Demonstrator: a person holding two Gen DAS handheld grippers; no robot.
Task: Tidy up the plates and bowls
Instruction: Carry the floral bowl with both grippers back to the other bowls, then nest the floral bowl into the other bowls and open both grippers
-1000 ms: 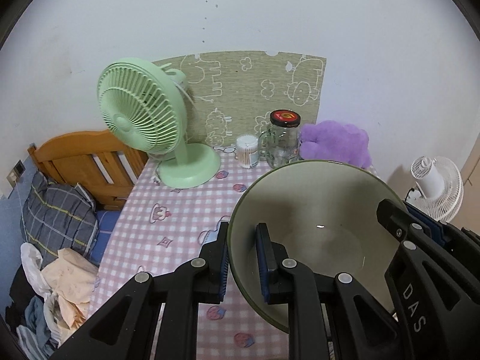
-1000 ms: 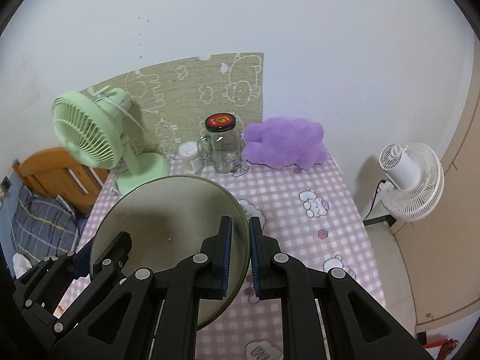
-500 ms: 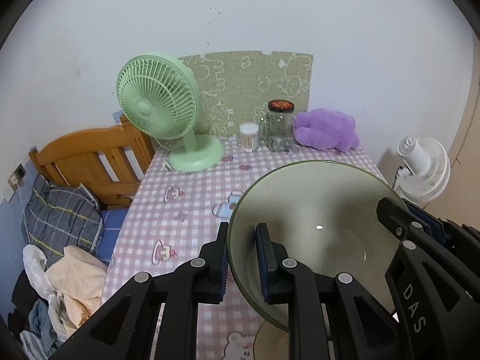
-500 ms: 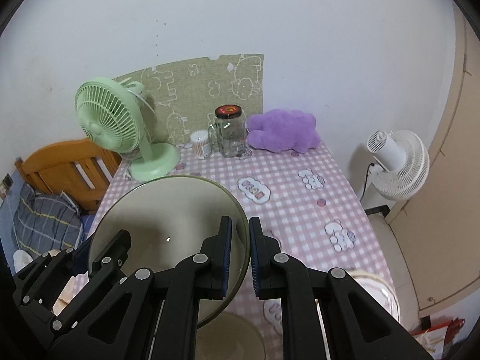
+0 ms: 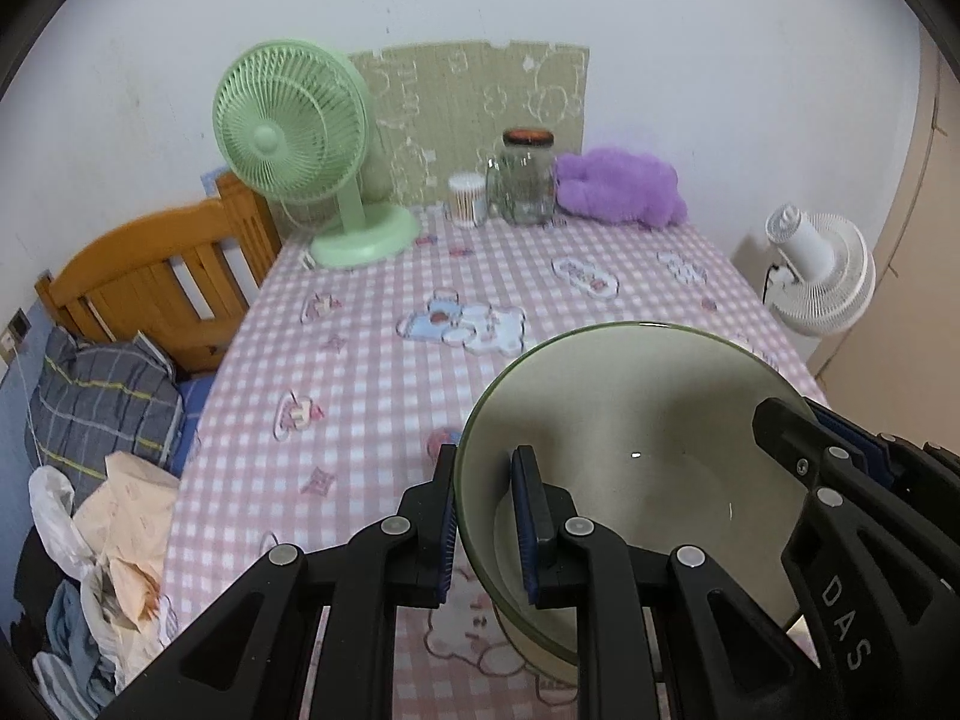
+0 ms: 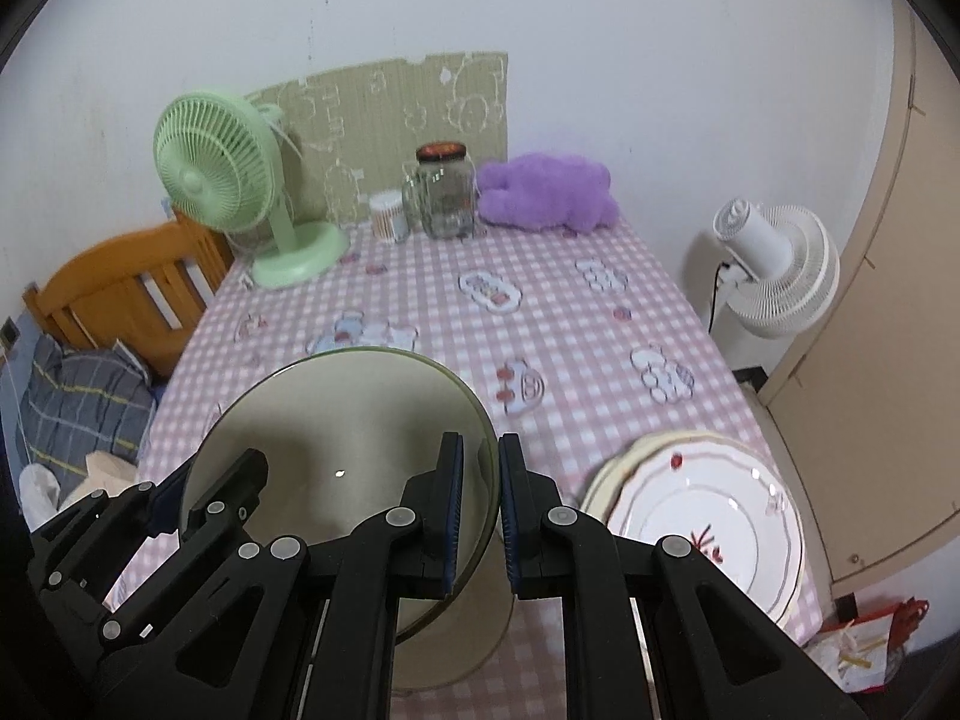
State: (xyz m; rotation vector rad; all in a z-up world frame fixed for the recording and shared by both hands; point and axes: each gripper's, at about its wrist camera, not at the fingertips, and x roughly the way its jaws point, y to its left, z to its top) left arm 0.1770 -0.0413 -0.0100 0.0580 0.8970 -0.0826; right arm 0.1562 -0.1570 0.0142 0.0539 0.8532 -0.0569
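Note:
A large olive-green bowl (image 5: 636, 456) is held between both grippers above the near part of the table. My left gripper (image 5: 483, 516) is shut on its left rim, one finger inside and one outside. My right gripper (image 6: 478, 504) is shut on its right rim; the bowl (image 6: 354, 438) fills the lower left of that view. Beneath the bowl, another beige bowl or plate (image 6: 474, 642) sits on the tablecloth, mostly hidden. A stack of white plates (image 6: 708, 516) with red marks lies at the near right of the table.
The table has a pink checked cloth (image 5: 372, 372). At its far end stand a green fan (image 5: 300, 144), a cotton-swab tub (image 5: 467, 198), a glass jar (image 5: 527, 177) and a purple plush (image 5: 618, 186). A white fan (image 6: 774, 264) stands right of the table, a wooden bed (image 5: 150, 282) left.
Both grippers have pulled back toward the near end of the table with the bowl. More tablecloth shows now, and the white plates and the dish under the bowl have come into view.

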